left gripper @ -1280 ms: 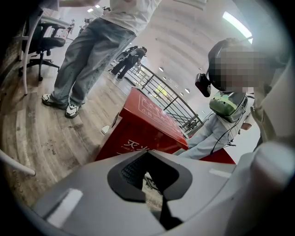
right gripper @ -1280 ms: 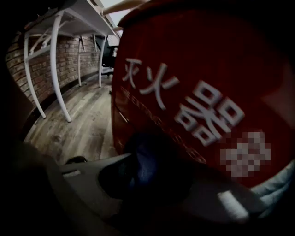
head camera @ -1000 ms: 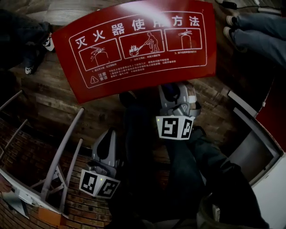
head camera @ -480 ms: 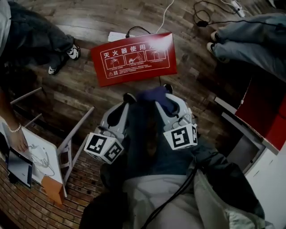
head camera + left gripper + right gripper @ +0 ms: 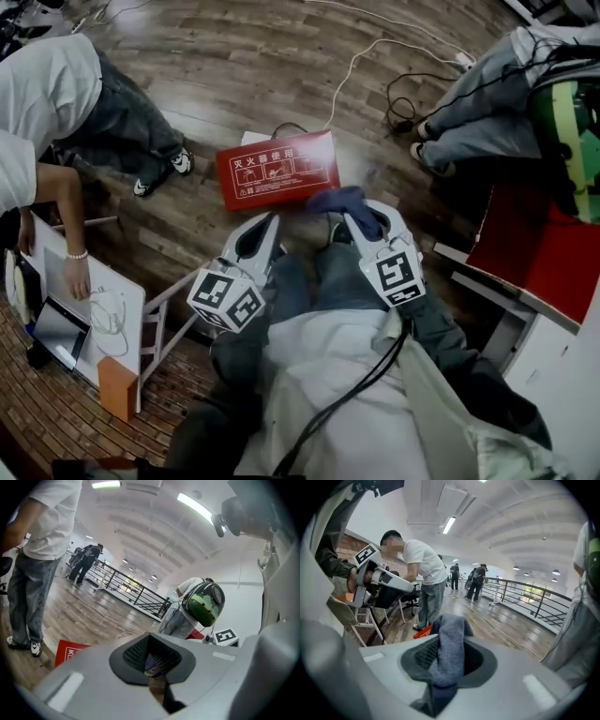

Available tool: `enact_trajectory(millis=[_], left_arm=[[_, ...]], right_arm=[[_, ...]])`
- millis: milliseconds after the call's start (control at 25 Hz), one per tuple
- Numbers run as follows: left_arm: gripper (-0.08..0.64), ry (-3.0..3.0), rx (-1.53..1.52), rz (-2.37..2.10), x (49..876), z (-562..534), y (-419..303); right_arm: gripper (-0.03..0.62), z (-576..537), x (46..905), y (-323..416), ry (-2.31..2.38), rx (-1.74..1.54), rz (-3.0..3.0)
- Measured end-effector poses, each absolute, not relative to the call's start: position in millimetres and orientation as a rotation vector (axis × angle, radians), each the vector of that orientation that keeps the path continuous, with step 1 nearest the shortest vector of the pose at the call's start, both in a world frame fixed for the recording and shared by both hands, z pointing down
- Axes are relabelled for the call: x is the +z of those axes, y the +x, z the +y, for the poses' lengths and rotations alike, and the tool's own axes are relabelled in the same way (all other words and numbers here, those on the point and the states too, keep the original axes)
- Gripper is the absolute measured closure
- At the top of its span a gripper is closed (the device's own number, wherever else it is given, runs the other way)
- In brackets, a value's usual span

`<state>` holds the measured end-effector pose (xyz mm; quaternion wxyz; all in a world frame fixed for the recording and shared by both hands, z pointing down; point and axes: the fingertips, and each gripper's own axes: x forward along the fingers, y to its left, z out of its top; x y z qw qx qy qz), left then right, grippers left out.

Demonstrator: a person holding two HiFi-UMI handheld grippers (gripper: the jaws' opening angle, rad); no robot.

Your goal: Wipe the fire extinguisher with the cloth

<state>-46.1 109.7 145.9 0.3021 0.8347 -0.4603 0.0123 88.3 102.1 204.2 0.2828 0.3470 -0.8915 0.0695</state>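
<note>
A blue-grey cloth (image 5: 451, 644) is gripped between the jaws of the right tool (image 5: 447, 667), and its folds are bunched up over the pads. The jaws of the left tool (image 5: 152, 665) are drawn narrow, almost together, and only a thin slit is left between them. Both tools are held side by side above the wooden floor (image 5: 234, 84). A red fire extinguisher panel (image 5: 277, 169), printed with white instructions, is laid flat on the floor beyond the tool tips.
</note>
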Motion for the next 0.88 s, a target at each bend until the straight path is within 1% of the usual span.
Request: enact_trajectory(millis=[200,360,480,640,800,880], left_arm=[[0.569,2.216,-0.009,-1.272,115,125,-37],[0.569,2.203,-0.051,-1.321,102,119,-35],[0.569,2.171,-0.059,-1.356,107,119,-33],[0.569,2.090,-0.041,-1.409,124,115,-30],[0.569,2.025,-0.019,-1.465,144,104,-24],[0.569,1.996,-0.031,-1.490,168,103,-22]], right_arm=[[0.509,119,179,112,0.940,0.423,-2.449],[0.509,103,187,124,0.904,0.452,-2.429],[0.509,92,229,124,0.819,0.461,-2.363],[0.509,65,312,112,0.645,0.390,-2.243],[0.509,24,389,82,0.549,0.288,-2.146],[0.509,14,435,63,0.537,0.224,-2.102]])
